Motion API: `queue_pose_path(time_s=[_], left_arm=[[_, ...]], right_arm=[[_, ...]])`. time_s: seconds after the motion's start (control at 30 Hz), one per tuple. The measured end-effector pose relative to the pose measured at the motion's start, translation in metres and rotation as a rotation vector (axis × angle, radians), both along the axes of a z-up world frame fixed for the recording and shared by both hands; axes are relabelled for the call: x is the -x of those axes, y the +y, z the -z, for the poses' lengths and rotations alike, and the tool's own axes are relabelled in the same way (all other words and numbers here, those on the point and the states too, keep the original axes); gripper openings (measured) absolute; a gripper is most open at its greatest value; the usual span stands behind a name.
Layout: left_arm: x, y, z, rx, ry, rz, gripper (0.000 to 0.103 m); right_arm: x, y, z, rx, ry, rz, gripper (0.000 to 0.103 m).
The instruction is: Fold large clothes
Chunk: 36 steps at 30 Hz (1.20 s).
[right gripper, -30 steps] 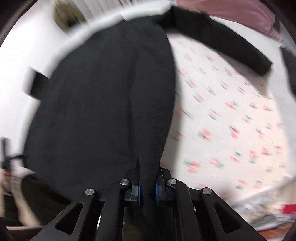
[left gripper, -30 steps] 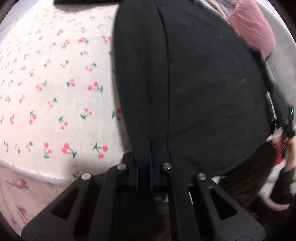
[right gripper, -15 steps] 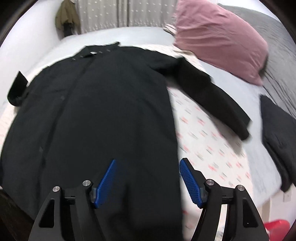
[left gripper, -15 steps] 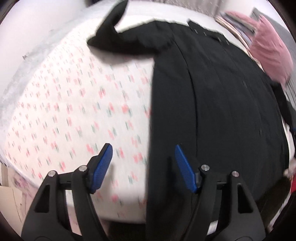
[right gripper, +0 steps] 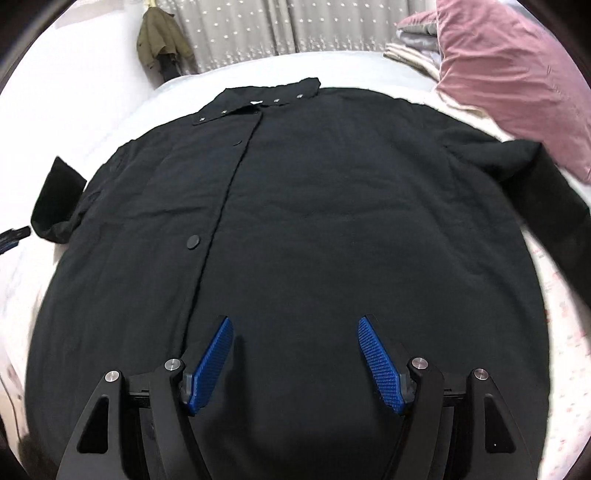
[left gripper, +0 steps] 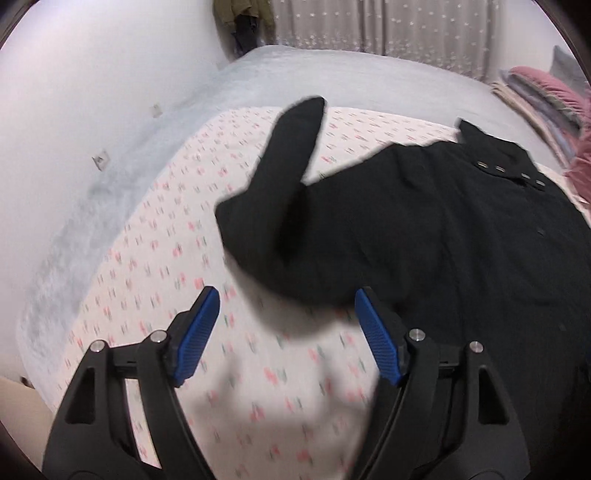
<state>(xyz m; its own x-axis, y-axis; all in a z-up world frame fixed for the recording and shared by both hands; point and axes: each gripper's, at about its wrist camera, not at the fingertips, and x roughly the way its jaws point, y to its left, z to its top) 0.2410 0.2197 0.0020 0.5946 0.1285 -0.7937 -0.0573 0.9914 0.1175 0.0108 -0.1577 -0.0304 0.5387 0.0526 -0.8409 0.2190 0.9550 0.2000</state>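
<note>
A second ago both clamped on the hem fabric of the long black buttoned coat (right gripper: 314,206); since then both have let go. Left gripper (left gripper: 286,332) with blue ribbed pads now wide apart, jaws having just been opening, nothing between them, hovering above the white cherry-print bedsheet (left gripper: 155,258) just beside the coat's edge. Right gripper (right gripper: 295,363) likewise spread wide, jaws having just been opening, poised over the coat's lower front, empty. Earlier views pressed close against dark cloth; now raised and looking farther up the bed.

Only in the left wrist view: the coat's black sleeve (left gripper: 291,155) bent back at the elbow, cuff pointing up the bed, and the grey wall-side blanket (left gripper: 332,70). Only in the right wrist view: the whole front placket with round black button (right gripper: 192,242), the snap-studded collar (right gripper: 258,99), the other sleeve trailing off to the right, the dusty-pink pillow (right gripper: 509,74) touching that shoulder. In both: olive jacket (right gripper: 160,38) hanging by the pale dotted curtain (right gripper: 288,26).

Coat spread flat, face up on the bed, long axis running away from the grippers, collar at the far end, hem nearest.
</note>
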Motion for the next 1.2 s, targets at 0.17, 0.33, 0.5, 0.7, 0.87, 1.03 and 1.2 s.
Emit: queue_pose_path(time_s=[0.17,0.33,0.5,0.7,0.87,1.03,1.2], left_arm=[[-0.044,0.004,-0.001,-0.024,-0.037,-0.037,0.076],[-0.059,0.017,0.006,0.033,-0.044,-0.061,0.017],[-0.030,0.051,-0.005,0.185,-0.114,-0.147,0.007],[0.037,0.110,0.002,0.325,-0.137,-0.200,0.006],[0.089,0.143,0.053,0.399,-0.024,-0.217,0.018],[0.128,0.175,0.090,0.345,0.052,-0.281,0.029],[0.159,0.226,0.085,0.511,-0.079,-0.343,0.063]], right_arm=[[-0.009,0.003,0.007,-0.073,0.012,-0.001,0.072],[-0.007,0.008,0.010,-0.053,0.003,0.010,0.072],[-0.016,0.008,0.012,-0.049,-0.001,0.012,0.072],[-0.012,0.010,0.011,-0.012,-0.002,0.005,0.072],[-0.009,0.017,0.012,0.028,0.002,-0.011,0.072],[-0.005,0.018,0.012,0.022,-0.003,-0.016,0.072],[-0.002,0.017,0.011,0.004,-0.008,-0.021,0.072]])
